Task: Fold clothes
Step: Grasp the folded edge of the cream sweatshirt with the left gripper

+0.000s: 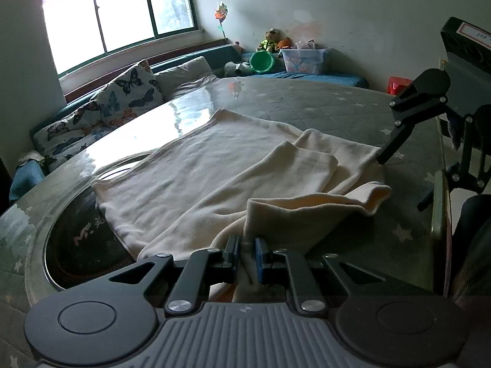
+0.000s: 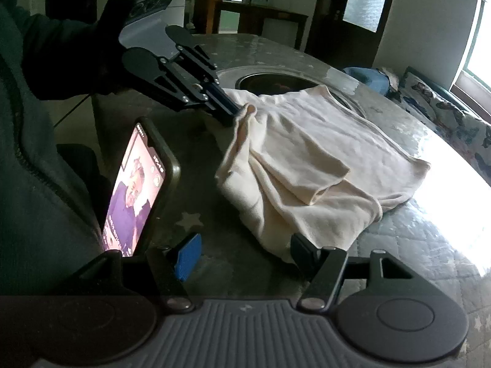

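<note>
Where daylight glares, quilted star-print table [image 2: 429,245], window [image 1: 122,15]

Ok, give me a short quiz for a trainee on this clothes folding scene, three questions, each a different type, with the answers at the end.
1. True or false: the left gripper is shut on a bunched part of the cream garment.
2. Multiple choice: the right gripper is A) shut on the garment, B) open, with the garment's near edge by one finger, C) holding the phone.
3. Fill in: the lit phone stands propped at the table edge, to the ____ of the garment in the right wrist view.

Key: 1 true. 2 B. 3 left.
</note>
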`<state>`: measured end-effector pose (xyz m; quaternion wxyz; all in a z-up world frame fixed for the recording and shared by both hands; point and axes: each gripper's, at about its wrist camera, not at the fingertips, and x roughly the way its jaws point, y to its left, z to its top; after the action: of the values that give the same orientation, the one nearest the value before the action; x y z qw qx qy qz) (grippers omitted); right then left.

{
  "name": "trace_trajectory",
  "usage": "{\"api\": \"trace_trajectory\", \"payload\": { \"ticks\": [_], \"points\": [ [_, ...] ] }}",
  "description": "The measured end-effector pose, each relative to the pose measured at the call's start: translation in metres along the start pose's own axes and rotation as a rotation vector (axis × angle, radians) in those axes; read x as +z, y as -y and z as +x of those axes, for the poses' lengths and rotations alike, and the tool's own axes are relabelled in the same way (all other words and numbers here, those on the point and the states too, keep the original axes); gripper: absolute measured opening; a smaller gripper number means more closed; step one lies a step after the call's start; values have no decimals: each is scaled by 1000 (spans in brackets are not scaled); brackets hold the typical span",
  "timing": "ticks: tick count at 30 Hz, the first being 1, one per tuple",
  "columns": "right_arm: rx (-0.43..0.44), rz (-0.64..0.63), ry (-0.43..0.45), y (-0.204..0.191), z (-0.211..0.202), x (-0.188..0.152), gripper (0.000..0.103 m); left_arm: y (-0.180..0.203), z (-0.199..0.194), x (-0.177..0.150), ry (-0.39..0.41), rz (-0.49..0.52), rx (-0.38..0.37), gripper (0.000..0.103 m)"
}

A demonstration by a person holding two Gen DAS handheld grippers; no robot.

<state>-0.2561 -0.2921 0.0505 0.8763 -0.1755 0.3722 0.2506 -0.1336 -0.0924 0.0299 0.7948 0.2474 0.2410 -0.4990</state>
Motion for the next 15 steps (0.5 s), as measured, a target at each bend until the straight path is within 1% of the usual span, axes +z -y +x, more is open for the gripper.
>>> {"api": "trace_trajectory", "payload": {
  "ticks": [8,15],
  "points": [
    [6,-29,9,-4,6,1,66,0,0,0,-2,-2,0,14],
    [1,-23,15,-1,12,3,66,0,0,0,-2,-5,-2,15]
  ]
}}
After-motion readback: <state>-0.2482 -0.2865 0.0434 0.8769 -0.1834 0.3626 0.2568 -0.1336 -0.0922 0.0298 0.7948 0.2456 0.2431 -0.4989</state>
